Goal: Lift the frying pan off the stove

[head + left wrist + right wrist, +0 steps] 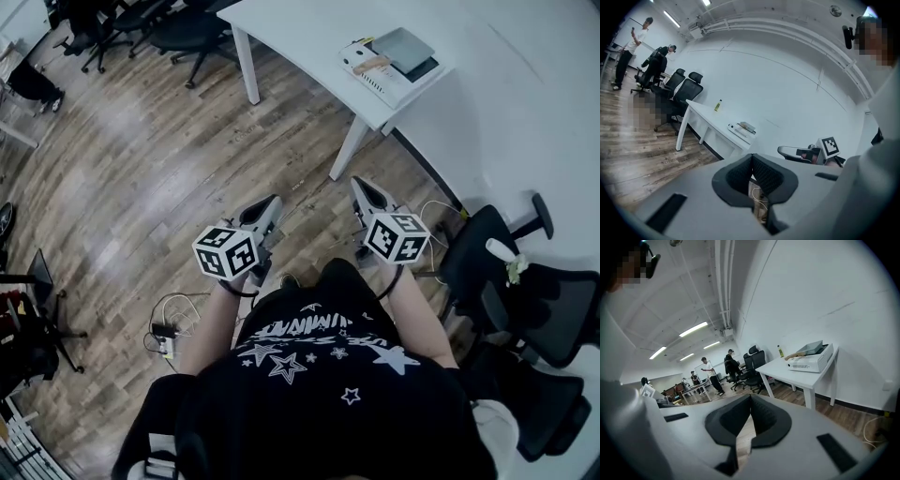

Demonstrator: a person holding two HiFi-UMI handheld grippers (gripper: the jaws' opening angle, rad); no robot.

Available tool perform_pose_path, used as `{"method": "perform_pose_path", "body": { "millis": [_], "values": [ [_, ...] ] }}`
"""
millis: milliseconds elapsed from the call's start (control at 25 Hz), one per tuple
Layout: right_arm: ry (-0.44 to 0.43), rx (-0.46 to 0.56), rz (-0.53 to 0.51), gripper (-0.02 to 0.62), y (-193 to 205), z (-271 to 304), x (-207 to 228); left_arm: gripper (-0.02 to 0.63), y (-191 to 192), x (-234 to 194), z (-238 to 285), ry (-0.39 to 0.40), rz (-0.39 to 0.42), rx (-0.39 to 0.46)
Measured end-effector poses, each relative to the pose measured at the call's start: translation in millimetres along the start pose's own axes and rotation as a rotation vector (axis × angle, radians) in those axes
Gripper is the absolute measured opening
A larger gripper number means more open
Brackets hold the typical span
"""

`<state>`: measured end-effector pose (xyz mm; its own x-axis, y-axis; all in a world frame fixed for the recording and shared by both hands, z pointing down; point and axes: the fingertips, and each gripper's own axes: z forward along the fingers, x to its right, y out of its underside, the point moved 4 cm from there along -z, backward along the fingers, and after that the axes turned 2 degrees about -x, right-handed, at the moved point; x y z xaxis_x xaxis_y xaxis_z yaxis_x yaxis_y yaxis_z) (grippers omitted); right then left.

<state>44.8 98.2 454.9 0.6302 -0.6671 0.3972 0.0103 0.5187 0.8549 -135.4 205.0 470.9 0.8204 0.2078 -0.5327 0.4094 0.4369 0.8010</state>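
**Frying Pan Not in View; Both Claws Closed and Empty**

**Head view.** The left claw and the right claw are held side by side in front of the person's torso, above the wooden floor. They point toward a white worktop, which carries a white box with flat items on top. Office chairs stand at the right. No stove and no frying pan appear here.

**Left gripper view.** The left claw has its pads pressed together with nothing between them. Ahead are the worktop, the box and a small bottle. No pan is visible.

**Right gripper view.** The right claw is likewise fully closed and empty. It faces the same worktop and box, with people far down the room. No pan is visible.

**Handling, as a judgement only.** The pan's position, heading and long axis cannot be told from any view. Expect a rigid, bowl-heavy item whose long axis runs along the handle. Grip across the handle, close to the bowl, to limit tipping. A smooth handle may rotate in the pads.
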Motion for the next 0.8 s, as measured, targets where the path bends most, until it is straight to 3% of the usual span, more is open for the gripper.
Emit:
{"method": "perform_pose_path", "body": {
  "millis": [200,400,800],
  "values": [
    [0.040,0.006,0.055,0.008,1.6,-0.5,19.5,0.008,0.4,-4.1,8.7,0.032,-0.004,-0.025],
    [0.064,0.026,0.093,0.009,-13.2,16.6,46.4,0.008,-10.9,-17.7,31.4,0.013,-0.024,-0.024],
    [0.056,0.018,0.137,0.009,-64.9,85.7,124.5,0.008,-57.0,-42.0,121.6,-0.003,-0.004,-0.042]
  ]
}}
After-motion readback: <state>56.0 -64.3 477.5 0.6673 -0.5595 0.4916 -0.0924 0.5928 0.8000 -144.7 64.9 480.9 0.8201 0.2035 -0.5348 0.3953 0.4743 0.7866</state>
